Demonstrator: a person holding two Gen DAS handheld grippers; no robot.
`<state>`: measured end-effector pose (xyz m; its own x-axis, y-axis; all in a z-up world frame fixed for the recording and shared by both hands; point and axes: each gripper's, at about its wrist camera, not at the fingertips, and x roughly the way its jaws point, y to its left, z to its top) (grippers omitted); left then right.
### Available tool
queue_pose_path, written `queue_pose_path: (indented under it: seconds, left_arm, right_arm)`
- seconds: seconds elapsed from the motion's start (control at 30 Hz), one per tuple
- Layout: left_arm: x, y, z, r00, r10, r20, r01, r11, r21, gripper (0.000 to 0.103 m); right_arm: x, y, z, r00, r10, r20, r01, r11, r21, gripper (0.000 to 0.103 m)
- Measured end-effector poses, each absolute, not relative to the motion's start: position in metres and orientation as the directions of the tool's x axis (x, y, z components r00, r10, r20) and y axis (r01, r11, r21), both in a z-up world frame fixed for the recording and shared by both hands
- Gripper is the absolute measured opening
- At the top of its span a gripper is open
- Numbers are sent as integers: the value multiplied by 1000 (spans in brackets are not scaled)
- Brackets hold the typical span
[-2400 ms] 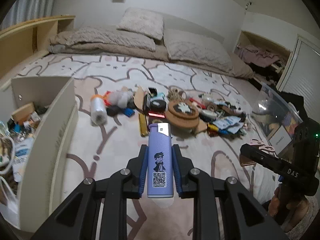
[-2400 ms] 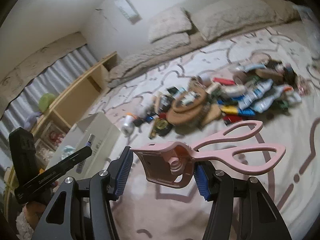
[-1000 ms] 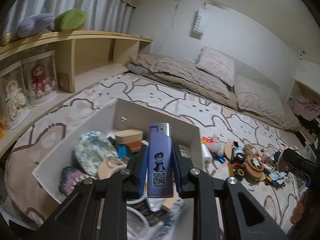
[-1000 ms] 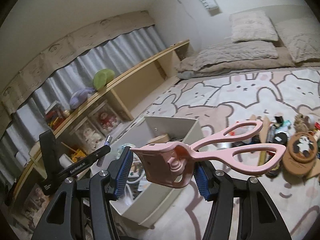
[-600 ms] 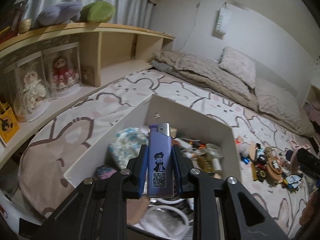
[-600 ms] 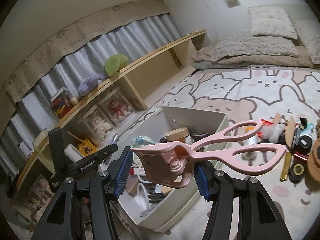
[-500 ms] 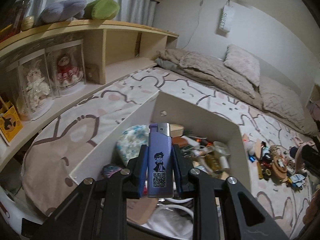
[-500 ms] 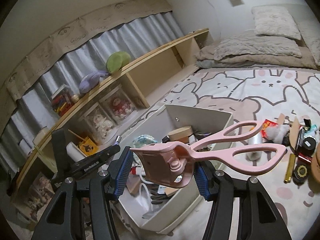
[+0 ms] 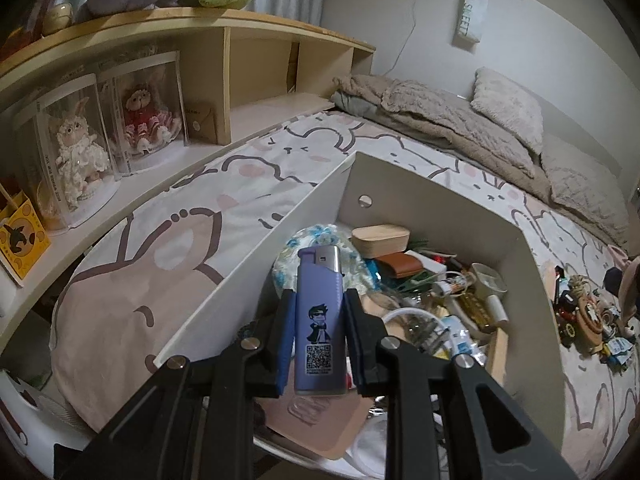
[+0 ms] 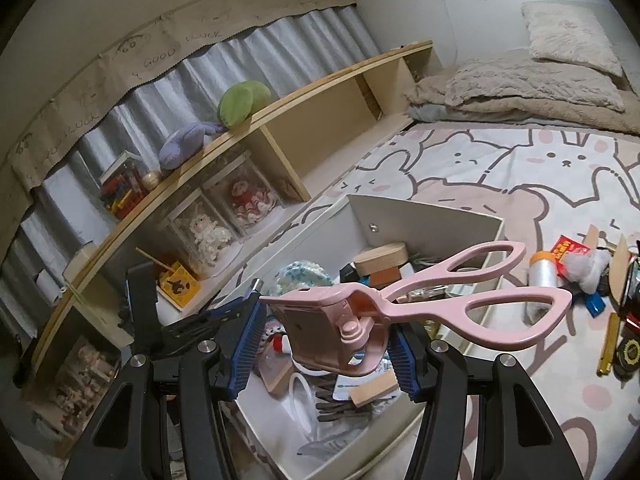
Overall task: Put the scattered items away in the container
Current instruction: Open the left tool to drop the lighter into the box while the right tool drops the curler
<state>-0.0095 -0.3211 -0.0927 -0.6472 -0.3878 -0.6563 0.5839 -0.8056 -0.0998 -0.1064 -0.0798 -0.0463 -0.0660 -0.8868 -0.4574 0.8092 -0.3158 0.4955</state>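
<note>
My left gripper [image 9: 320, 308] is shut on a purple lighter [image 9: 320, 320] with a cartoon figure and a QR code, held upright over the near part of the white box [image 9: 536, 288]. The box holds several small items. My right gripper [image 10: 326, 320] is shut on the blocky end of a pink scissor-shaped tool [image 10: 420, 304], whose looped handles reach right over the white box [image 10: 436, 212]. The left gripper [image 10: 236, 308] shows at the left of the right wrist view, above the box's near corner. A pile of scattered items [image 9: 580, 312] lies on the bedspread to the right.
A wooden shelf [image 9: 224, 32] with boxed dolls [image 9: 80, 148] and plush toys runs along the left. Pillows and a blanket [image 9: 460, 116] lie at the far end of the bed. A plastic roll [image 10: 542, 276] and small items lie right of the box.
Both grippers have swung left from the scattered pile to above the white box and come lower and closer to it. The lighter and the pink tool stay gripped.
</note>
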Motion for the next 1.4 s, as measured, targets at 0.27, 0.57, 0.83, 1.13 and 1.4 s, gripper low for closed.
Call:
queue_pose_path:
  seconds: [0.27,0.57,0.83,1.13,1.4]
  left_arm:
    - [-4,-325,-94,-650,-397,-648,587,-804,-96,60]
    - [1,-323,-93,-685,-363,-632,554,-823,-127,61]
    - [-1,-317,-95,-715,-319,-622,500,-855,-137,62]
    - [-1,-315,-98,-743,-298,-599,456,-881,-127,68]
    - [3,-313,-99,-762,-301,-574,438,-892,-114,69]
  right_arm:
    - [-111,-102,-54,-37,-878,-477,811,-306,499,59]
    - [-123,-141,-60,-9,-850,-526,800,-322,506,59]
    - [-153,-201,-68,19,-806,-592,758,-375,534,59]
    - [-173,-266,-81,53,-718,-694,813,-372,447,59]
    - [-172,-316,-96,65,-636,-769,897,-301,325,59]
